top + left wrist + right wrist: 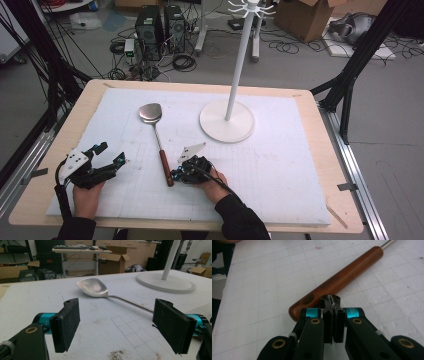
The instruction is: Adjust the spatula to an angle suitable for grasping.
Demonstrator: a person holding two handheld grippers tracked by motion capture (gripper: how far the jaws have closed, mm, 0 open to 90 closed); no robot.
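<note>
A spatula lies on the white mat, its metal blade (150,112) toward the far side and its brown wooden handle (165,167) toward me. My right gripper (175,175) is shut with nothing between its pads. In the right gripper view its tips (332,300) sit against the side of the handle (342,277), close to the hanging hole at its end; whether they touch I cannot tell. My left gripper (111,153) rests at the mat's left, open wide and empty. In its own view the left gripper (116,325) faces the spatula blade (92,287) from some way off.
A white stand with a round base (227,122) and a tall pole rises at the far middle of the mat; the base (165,282) is also in the left gripper view. The gridded white mat (280,160) covers a wooden table. Cables and boxes lie on the floor beyond.
</note>
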